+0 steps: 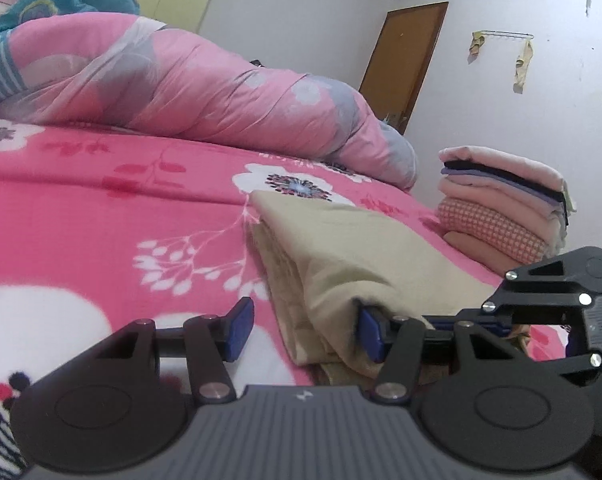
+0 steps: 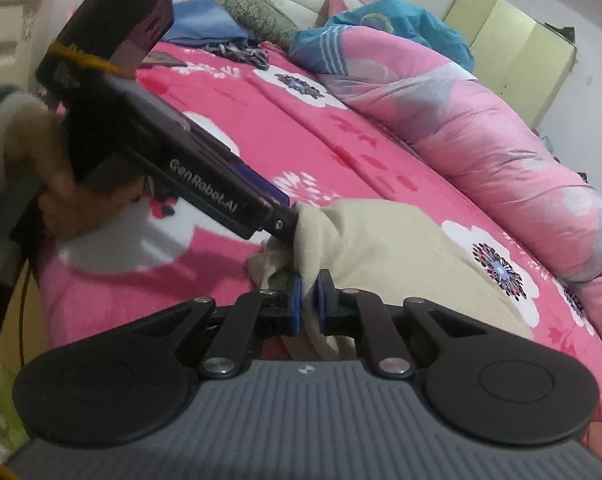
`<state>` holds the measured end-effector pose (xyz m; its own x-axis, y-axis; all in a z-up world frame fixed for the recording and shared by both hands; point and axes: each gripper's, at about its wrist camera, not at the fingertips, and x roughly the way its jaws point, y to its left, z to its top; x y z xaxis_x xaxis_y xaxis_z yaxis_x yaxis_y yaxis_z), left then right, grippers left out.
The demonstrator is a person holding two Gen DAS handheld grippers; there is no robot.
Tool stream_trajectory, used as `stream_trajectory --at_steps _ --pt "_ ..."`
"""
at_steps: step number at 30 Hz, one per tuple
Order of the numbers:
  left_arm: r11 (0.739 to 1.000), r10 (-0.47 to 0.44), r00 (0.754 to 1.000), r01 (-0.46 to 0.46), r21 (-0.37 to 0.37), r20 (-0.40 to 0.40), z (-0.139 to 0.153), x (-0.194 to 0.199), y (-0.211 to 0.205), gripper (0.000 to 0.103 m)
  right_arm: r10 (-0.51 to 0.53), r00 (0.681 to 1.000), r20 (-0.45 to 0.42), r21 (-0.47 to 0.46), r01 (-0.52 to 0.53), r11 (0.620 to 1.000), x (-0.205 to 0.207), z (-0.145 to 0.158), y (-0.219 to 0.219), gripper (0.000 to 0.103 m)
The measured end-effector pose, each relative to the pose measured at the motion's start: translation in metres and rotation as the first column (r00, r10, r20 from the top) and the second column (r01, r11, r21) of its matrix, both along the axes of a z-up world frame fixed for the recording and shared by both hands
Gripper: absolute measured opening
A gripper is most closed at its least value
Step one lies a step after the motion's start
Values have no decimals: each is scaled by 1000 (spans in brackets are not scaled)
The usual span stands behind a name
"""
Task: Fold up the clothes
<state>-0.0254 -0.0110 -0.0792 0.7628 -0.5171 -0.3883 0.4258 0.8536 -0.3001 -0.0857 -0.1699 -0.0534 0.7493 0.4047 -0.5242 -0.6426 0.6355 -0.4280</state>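
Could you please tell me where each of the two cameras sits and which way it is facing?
Left wrist: on the left tool, low over the bed, facing the beige garment, a folded stack and a door; the right tool enters from the right.
Right wrist: on the right tool, pinching the beige garment, facing the headboard; the left tool and a hand show.
Shared: garment, pink quilt, both tools.

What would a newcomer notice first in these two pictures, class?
The beige garment lies folded on the bright pink floral bedsheet, its near edge pinched by the right tongs. The left tongs stand open around its corner. Behind, a stack of folded clothes sits near the bed's edge.
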Motion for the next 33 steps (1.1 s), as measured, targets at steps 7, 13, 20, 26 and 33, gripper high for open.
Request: stream_trajectory --at_steps 7,13,20,26,33 --pt "998 58 998 -58 25 -4 -3 -13 1 60 62 993 102 -139 -47 989 -15 -12 13 7" --pt "994 94 996 -94 -52 -4 10 -37 41 59 83 982 169 -162 -55 985 -22 -22 12 9" --pt "995 43 998 -46 -87 -37 19 -13 21 59 78 967 241 -158 -40 987 -31 -33 12 12" --pt "989 -1 994 -16 -145 -114 1 -4 17 59 83 966 243 -126 -54 991 -46 -30 3 28" --pt "986 -3 991 -19 -164 -134 -8 -2 23 58 -179 981 72 310 149 939 -46 34 -80 27"
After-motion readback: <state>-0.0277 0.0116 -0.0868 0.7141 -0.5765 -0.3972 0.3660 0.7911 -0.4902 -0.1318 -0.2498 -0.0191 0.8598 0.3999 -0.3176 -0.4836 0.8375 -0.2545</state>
